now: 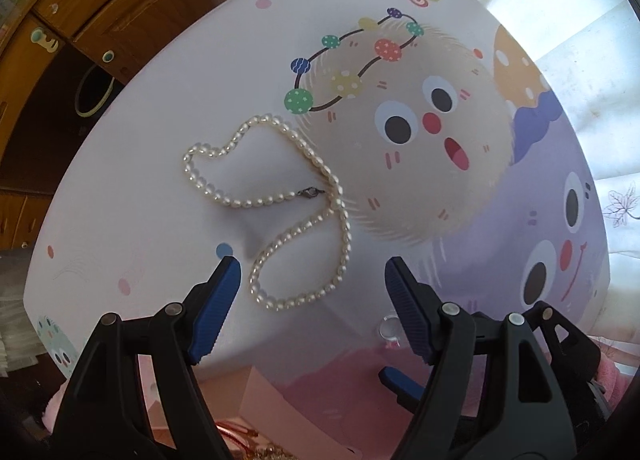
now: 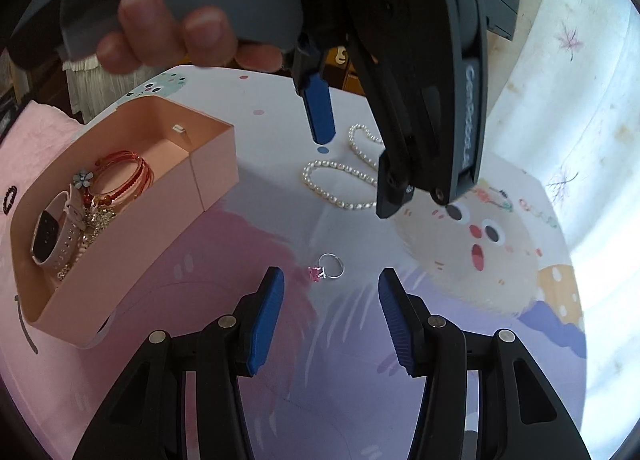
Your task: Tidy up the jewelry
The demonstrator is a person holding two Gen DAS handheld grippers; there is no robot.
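Observation:
A white pearl necklace (image 1: 280, 199) lies in loops on the cartoon-printed tabletop (image 1: 420, 179). My left gripper (image 1: 312, 272) is open and hovers just above the necklace's near loop, empty. In the right wrist view the necklace (image 2: 340, 179) lies beyond a silver ring with a pink stone (image 2: 326, 268). My right gripper (image 2: 330, 280) is open and empty, with the ring just ahead between its fingers. The left gripper (image 2: 352, 163) hangs over the necklace there. A pink box (image 2: 120, 240) at the left holds a white watch (image 2: 52, 236), red bangles (image 2: 124, 175) and gold chains.
A wooden cabinet (image 1: 100, 19) stands beyond the table's left edge. White curtains (image 1: 580, 39) hang at the right. A pink fluffy cloth (image 2: 36, 131) lies behind the box. A small clear bead (image 1: 388, 328) sits near my left gripper's right finger.

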